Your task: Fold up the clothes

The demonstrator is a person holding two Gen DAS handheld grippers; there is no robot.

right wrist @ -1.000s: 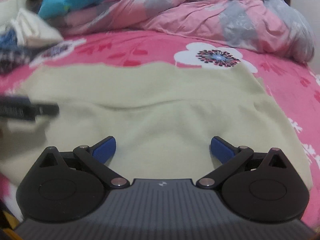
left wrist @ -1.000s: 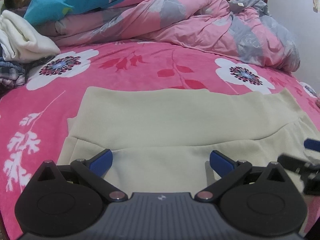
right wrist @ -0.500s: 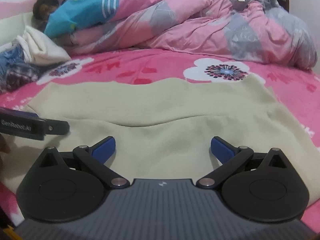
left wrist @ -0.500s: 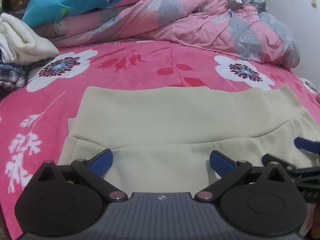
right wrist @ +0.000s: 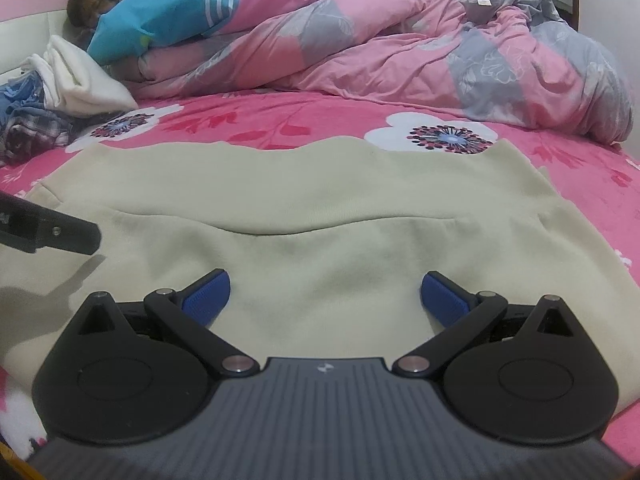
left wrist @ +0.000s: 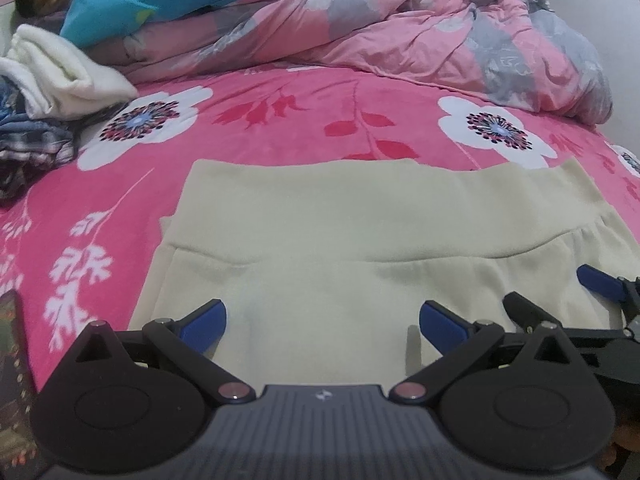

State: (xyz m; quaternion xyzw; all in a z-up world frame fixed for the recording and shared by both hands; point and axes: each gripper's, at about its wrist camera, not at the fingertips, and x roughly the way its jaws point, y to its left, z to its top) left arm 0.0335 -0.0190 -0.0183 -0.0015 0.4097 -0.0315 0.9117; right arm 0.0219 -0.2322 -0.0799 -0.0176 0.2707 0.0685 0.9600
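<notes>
Cream garment lies flat on the pink bedspread, one layer lapped over; left gripper and right gripper spread wide, holding nothing.

Two wrist fisheyes, low and close over the bed.
Both face the far quilt; left view sits leftward, right rightward; both share the cream garment and floral sheet.

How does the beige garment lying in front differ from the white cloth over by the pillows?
The beige garment is spread flat across the pink bedspread, directly under both open grippers; the white cloth is loosely bundled at the far left, near a heap of plaid clothes. The beige garment looks far larger and is yellowish; the white cloth is paler. Both are soft fabric on the bed.
</notes>
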